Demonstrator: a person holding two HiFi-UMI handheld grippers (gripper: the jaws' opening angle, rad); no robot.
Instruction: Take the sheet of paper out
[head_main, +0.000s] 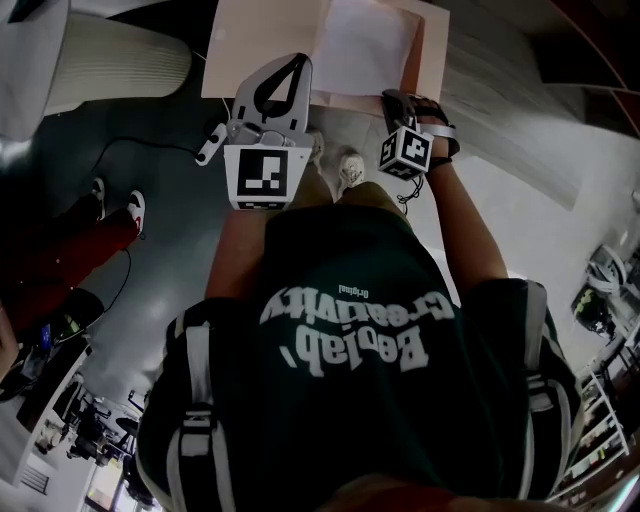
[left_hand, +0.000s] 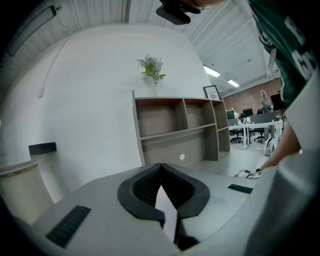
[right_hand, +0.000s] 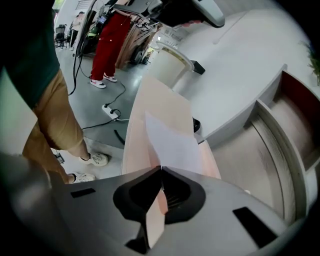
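Observation:
I hold a pink folder in the air in front of me, with a white sheet of paper lying against its right half. My left gripper is shut on the folder's near edge, left of the sheet; in the left gripper view a thin pale edge runs between the closed jaws of the left gripper. My right gripper is at the sheet's near right corner. In the right gripper view the right gripper is shut on the sheet, with a pink folder layer seemingly pinched along with it.
A person in red trousers stands at the left, with a power strip and its cable on the grey floor. My own shoes show below the folder. A wooden shelf with a vase of flowers stands against the curved white wall.

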